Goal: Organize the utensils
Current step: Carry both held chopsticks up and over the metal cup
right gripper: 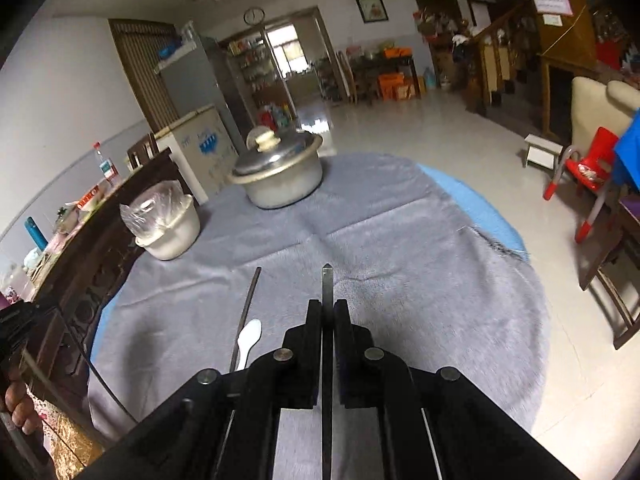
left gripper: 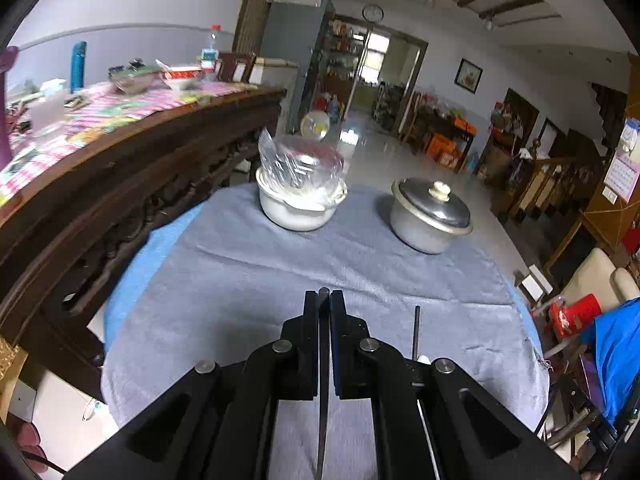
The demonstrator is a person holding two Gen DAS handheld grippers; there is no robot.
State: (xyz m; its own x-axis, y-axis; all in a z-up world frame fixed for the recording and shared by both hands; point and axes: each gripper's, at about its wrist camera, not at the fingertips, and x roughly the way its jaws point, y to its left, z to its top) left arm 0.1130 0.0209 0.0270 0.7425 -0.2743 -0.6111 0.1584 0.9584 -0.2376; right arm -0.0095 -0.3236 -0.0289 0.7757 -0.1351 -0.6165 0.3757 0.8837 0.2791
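both my grippers, left [left gripper: 324, 294] and right [right gripper: 328, 304], are clamped on thin metal utensils lifted off the grey cloth [right gripper: 400, 240], while a white spoon [right gripper: 250, 338] and dark rod [right gripper: 246, 316] wait near its front edge.

Round table [left gripper: 132, 280], blue top, grey cloth [left gripper: 280, 264] draped over most of it. Far edge has a white pot [left gripper: 298, 210] with a plastic bag in it, and a lidded metal pot [left gripper: 430, 216].
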